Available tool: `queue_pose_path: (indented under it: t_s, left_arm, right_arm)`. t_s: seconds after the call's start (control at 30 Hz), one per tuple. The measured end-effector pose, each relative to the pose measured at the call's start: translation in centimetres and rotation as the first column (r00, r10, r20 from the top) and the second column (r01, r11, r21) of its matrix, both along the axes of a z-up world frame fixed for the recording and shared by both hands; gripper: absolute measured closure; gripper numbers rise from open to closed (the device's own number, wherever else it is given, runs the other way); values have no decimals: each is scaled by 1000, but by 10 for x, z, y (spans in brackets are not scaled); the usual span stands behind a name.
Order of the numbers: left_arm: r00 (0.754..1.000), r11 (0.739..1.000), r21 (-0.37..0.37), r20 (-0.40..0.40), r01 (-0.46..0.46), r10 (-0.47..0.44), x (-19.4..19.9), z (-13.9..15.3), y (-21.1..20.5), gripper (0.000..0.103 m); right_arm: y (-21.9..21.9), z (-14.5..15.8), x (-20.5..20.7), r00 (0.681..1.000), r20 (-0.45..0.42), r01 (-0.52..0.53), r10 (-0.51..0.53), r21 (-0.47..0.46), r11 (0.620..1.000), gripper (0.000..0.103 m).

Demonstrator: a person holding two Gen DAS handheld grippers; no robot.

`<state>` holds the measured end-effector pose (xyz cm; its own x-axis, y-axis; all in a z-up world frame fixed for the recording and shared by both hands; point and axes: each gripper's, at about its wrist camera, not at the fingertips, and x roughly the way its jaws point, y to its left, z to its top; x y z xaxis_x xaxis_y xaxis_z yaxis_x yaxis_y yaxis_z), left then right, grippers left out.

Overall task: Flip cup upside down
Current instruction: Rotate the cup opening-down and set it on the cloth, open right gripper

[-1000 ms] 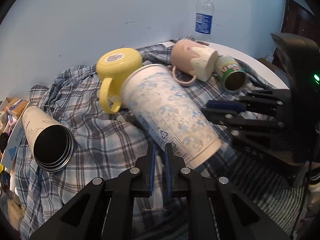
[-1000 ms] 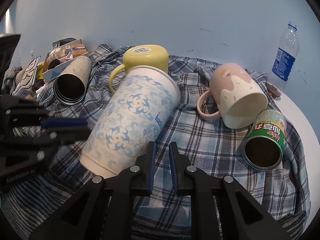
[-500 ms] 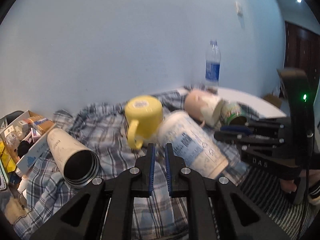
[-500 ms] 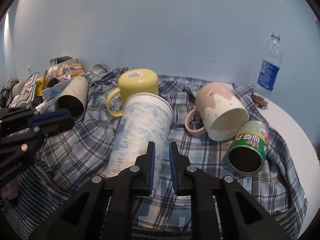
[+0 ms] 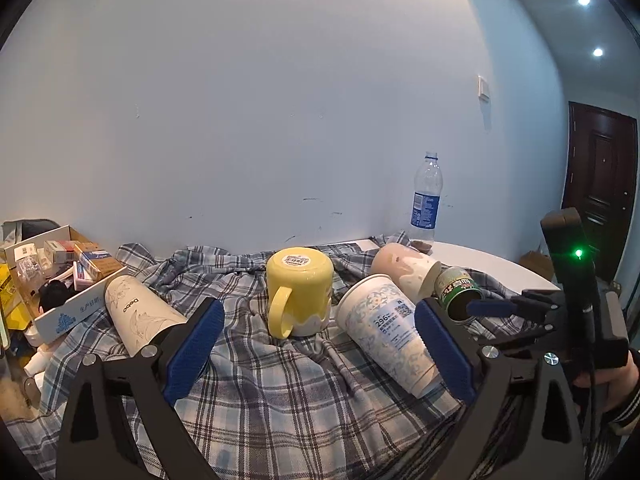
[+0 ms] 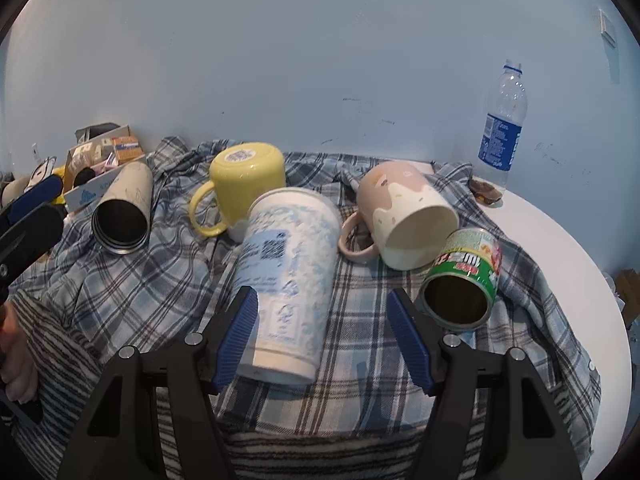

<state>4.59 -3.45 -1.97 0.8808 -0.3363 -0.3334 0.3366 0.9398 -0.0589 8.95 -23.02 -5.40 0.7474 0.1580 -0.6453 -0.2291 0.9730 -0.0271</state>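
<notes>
A white paper cup with blue pattern lies on its side on the plaid cloth, also in the left wrist view. A yellow mug stands upside down behind it. A pink mug lies on its side. My left gripper is open and empty, back from the cups. My right gripper is open, its fingers either side of the paper cup's near end without touching.
A green tin can lies by the pink mug. A white tumbler lies at left. A water bottle stands at the wall. A cardboard box of clutter sits far left. The white table edge curves right.
Both grippers opened from shut. Both pulled back and tilted up, so more wall shows. The paper cup rolled a little, its printed code side now up.
</notes>
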Motion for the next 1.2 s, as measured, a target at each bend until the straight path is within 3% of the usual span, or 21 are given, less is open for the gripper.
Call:
queue_pose_path:
  t_s: [0.3,0.4,0.67,0.83,1.0,1.2]
  left_arm:
    - [997,995,-72,-32,-74,72,6,-3,20,5]
    - [995,991,-102,-52,-85,80,9,-5,28,5]
    - [995,992,-92,-61,-82,77,11,-6,25,5]
    - [996,992,-91,-51,-83,79,9,-4,24,5]
    - [995,992,-91,-49,-85,81,9,-4,25,5]
    - [995,992,-92,-49,-89,85,9,-3,26,5]
  right_arm:
    - [20,-14,0,994,-108,-34,32,-15,999,36]
    - [24,-21,4,992,-126,-9,1,-66,998,36]
    - [29,-27,9,989,-147,-7,-12,-127,992,39]
    - [30,-14,0,997,-82,-14,5,-115,993,40]
    - [34,17,-16,998,46,-24,31,-143,989,41]
    - [36,48,-14,993,109,-29,41,-111,993,43]
